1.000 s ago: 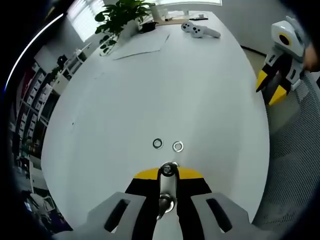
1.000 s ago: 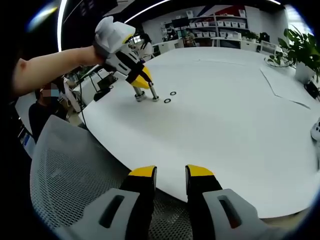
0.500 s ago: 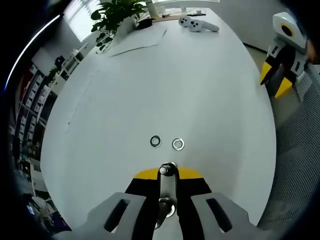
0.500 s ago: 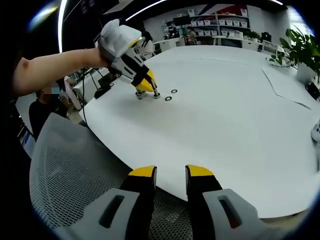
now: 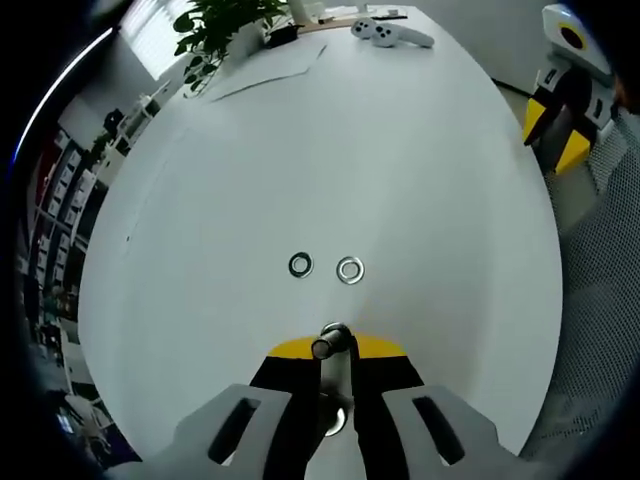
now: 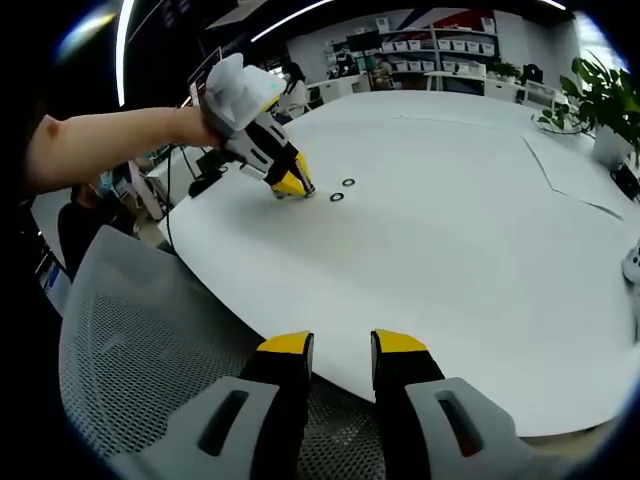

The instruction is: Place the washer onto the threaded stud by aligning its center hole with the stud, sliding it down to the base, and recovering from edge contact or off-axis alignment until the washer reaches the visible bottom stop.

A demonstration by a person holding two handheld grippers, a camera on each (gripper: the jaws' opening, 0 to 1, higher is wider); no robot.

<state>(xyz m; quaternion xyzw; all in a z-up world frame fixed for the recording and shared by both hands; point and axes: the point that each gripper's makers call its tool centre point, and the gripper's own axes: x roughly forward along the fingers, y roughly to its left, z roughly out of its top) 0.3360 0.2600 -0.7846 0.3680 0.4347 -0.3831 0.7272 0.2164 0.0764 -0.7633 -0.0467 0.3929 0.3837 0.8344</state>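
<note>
My left gripper (image 5: 333, 352) is shut on the threaded stud (image 5: 331, 344), a short metal rod whose round end pokes up between the yellow-tipped jaws. Two steel washers lie flat on the white table just beyond it: the darker one (image 5: 300, 265) and the brighter one (image 5: 349, 270). In the right gripper view a person's hand holds the left gripper (image 6: 287, 181) low over the table, beside the two washers (image 6: 341, 190). My right gripper (image 6: 343, 348) is open over the table's near edge, nothing between its jaws; it also appears far off as the right gripper (image 5: 552, 140).
The white oval table (image 5: 400, 170) carries a potted plant (image 5: 215, 25), paper sheets (image 5: 265, 75) and a game controller (image 5: 385, 32) at its far end. A mesh chair back (image 6: 150, 340) stands beside my right gripper. Shelves line the room behind.
The left gripper has tipped down closer to the table with the stud still in it, so the washers sit higher in its view. The right gripper has stayed put.
</note>
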